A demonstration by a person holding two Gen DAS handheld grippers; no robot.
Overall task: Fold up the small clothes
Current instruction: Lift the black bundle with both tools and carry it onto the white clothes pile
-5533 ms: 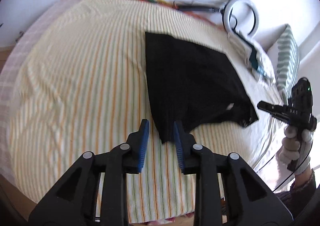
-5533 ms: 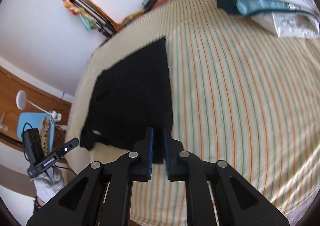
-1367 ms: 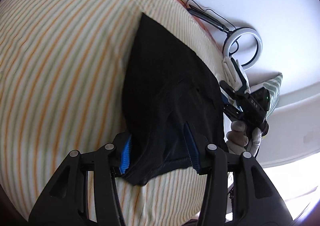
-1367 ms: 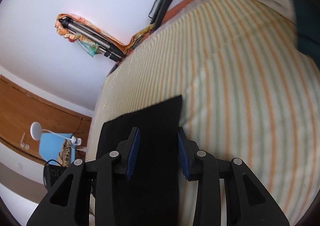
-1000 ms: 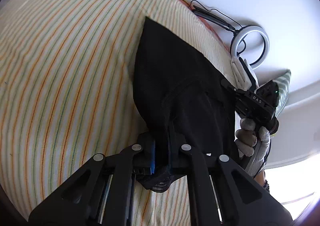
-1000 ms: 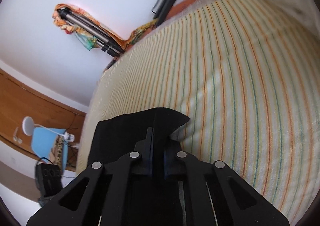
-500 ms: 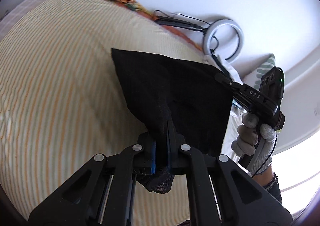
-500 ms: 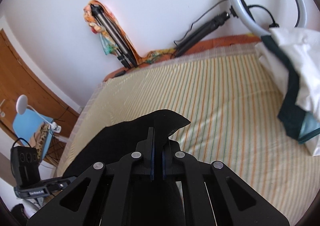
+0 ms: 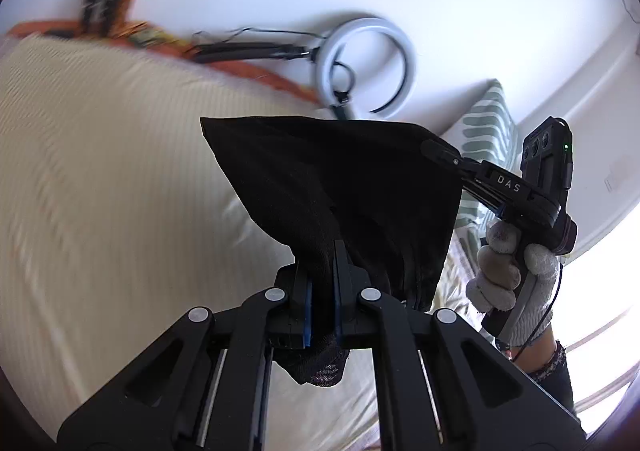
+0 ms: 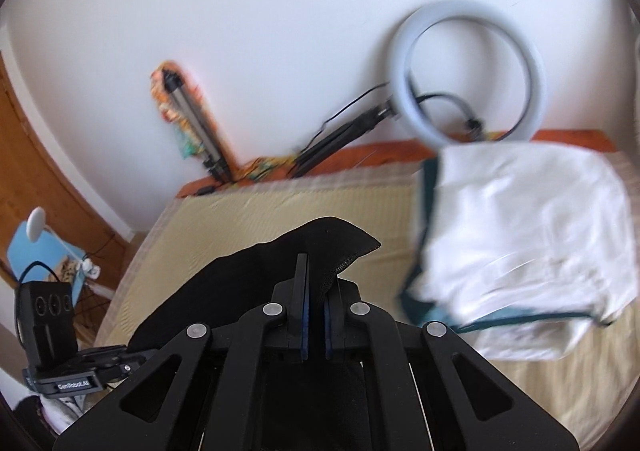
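A black garment (image 9: 344, 179) hangs in the air above the striped bed (image 9: 100, 171), stretched between both grippers. My left gripper (image 9: 321, 287) is shut on its lower edge, and a bunch of cloth pokes out below the fingers. My right gripper (image 10: 314, 291) is shut on another corner of the black garment (image 10: 256, 271). In the left wrist view the right gripper (image 9: 440, 149) shows at the garment's upper right corner, held by a gloved hand (image 9: 508, 271). The left gripper's body (image 10: 72, 367) shows at the lower left of the right wrist view.
A pile of white and teal clothes (image 10: 528, 235) lies on the bed's right side. A ring light (image 10: 468, 75) and tripod (image 10: 192, 123) lean on the wall behind the bed. A striped green pillow (image 9: 488, 131) lies at the far right. A wooden door and blue chair (image 10: 36, 247) stand left.
Both grippers have lifted the black garment higher off the bed and tilted up toward the wall. About a second ago both shut on its corners after being open.
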